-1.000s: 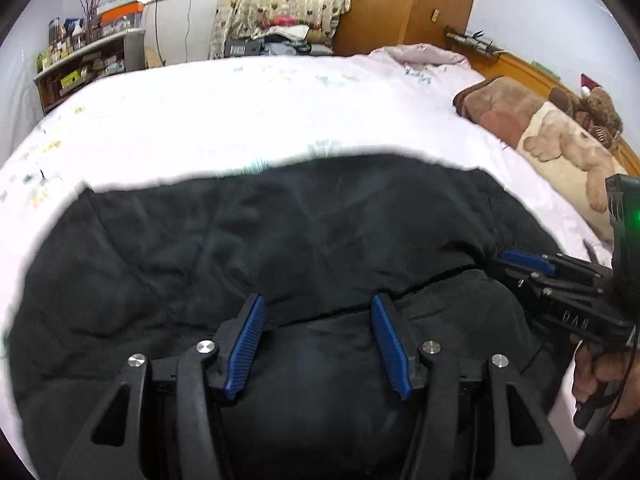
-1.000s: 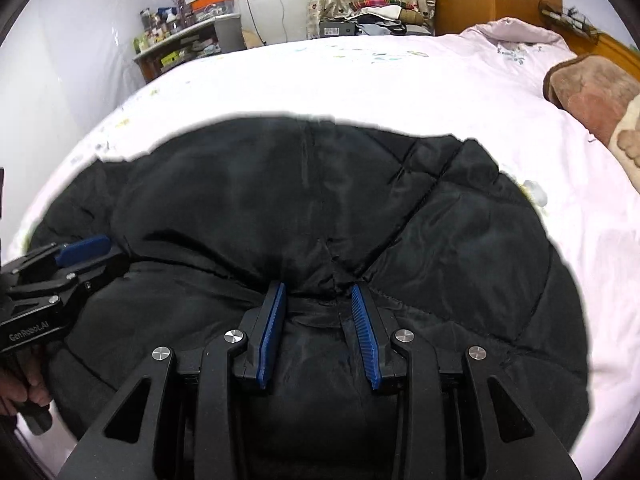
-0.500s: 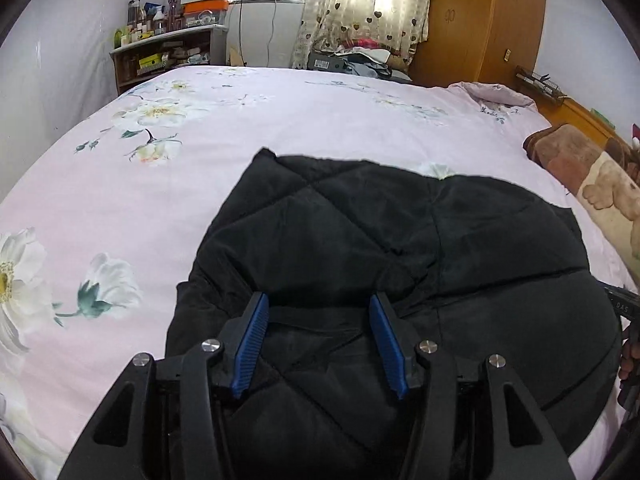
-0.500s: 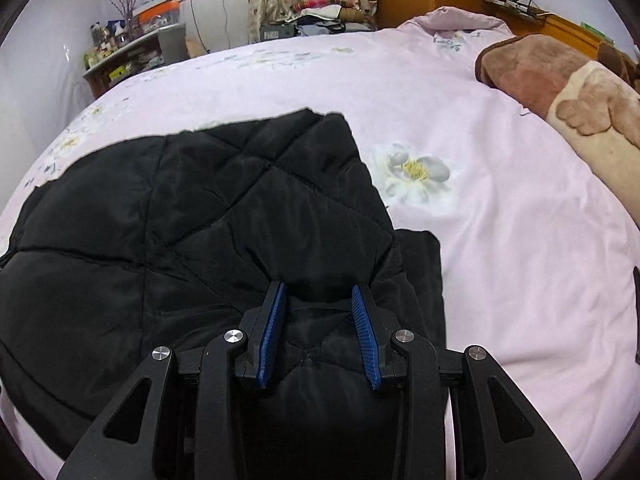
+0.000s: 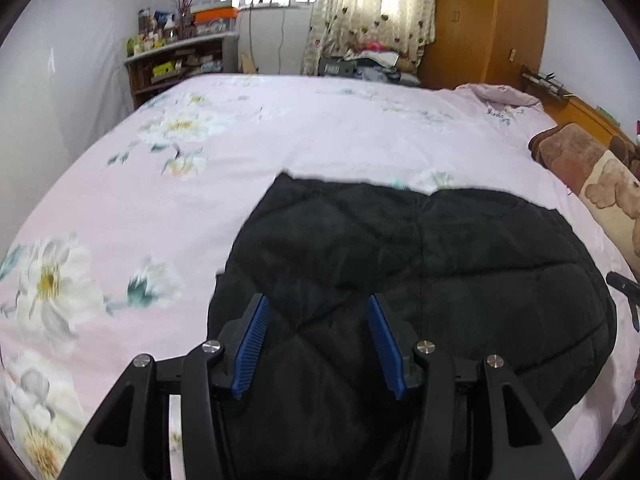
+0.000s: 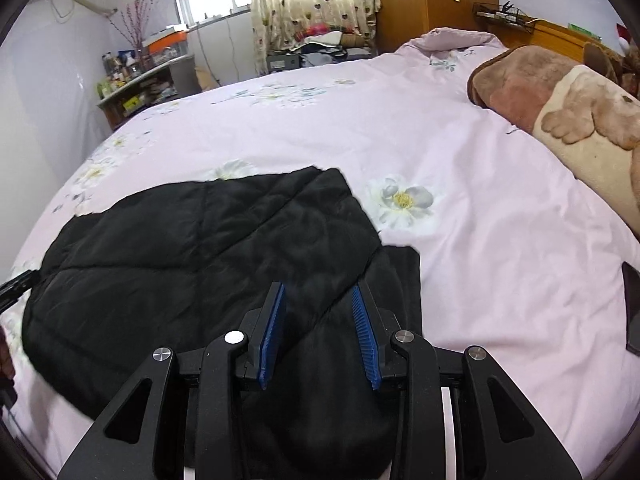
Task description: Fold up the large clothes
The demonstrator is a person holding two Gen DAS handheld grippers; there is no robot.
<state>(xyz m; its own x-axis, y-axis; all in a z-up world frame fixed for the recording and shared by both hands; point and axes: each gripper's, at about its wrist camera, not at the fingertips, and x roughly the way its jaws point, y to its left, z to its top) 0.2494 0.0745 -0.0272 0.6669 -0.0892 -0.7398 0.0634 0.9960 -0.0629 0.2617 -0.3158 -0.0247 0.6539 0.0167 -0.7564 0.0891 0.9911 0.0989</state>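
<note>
A black quilted padded coat [image 5: 420, 272] lies folded on the pink floral bedspread [image 5: 160, 208]; it also shows in the right wrist view [image 6: 192, 248]. My left gripper [image 5: 316, 308] stands with its blue pads apart over the coat's left near edge, with black fabric bulging up between them. My right gripper [image 6: 318, 296] stands likewise over the coat's right near edge, with fabric between its pads. Whether the pads pinch the cloth does not show. The right gripper's tip shows at the right edge of the left wrist view [image 5: 624, 292].
A brown and cream plush blanket [image 6: 560, 112] lies at the bed's right by the wooden headboard [image 6: 556, 32]. A cluttered shelf [image 5: 176, 60], a curtained window [image 5: 372, 4] and a wooden wardrobe [image 5: 484, 20] stand beyond the bed. A dark flat object [image 6: 632, 308] lies at the right edge.
Both grippers have pulled back and turned outward. The coat now looks smaller and folded, with much more bedspread showing around it.
</note>
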